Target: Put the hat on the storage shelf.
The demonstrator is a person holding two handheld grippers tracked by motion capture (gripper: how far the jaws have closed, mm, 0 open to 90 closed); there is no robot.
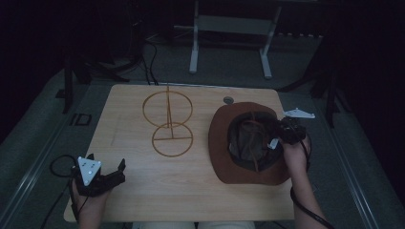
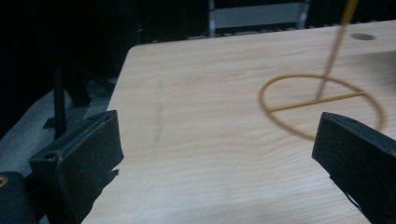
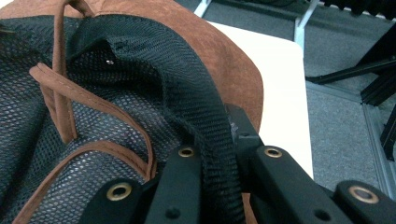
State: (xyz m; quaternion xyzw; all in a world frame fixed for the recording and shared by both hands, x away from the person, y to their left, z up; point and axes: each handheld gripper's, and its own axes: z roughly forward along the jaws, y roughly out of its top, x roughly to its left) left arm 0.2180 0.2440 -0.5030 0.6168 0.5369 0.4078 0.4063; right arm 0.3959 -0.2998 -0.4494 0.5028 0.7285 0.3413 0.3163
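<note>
Left tool [image 1: 107, 172]: near left corner of the tabletop [image 1: 143, 191], jaws spread wide, nothing between them; it points across bare wood toward the stand, likely waiting to help.
Right tool [image 1: 282, 135]: jaws pressed together, pinching the black mesh inner band [image 3: 205, 116] of the hat; the band runs up between both jaws in the right gripper view. Grip sits at the crown opening, probably because the band gives a thin firm edge where the brim would flop.
Hat [image 1: 224, 143]: brown, brimmed, lying crown-down on the right half of the tabletop, lining and brown chin cord [image 3: 60, 79] facing up. Its brim comes close to the right and near edges.
Wire stand [image 1: 168, 123]: gold, upright post with a ring base and a ring on top, mid-tabletop, apart from the hat on its left. Judged the likely place for the hat.
Open room: bare wood between hat and stand; path leftward looks free.
Far: frame legs [image 1: 229, 43] on the floor beyond the tabletop.
</note>
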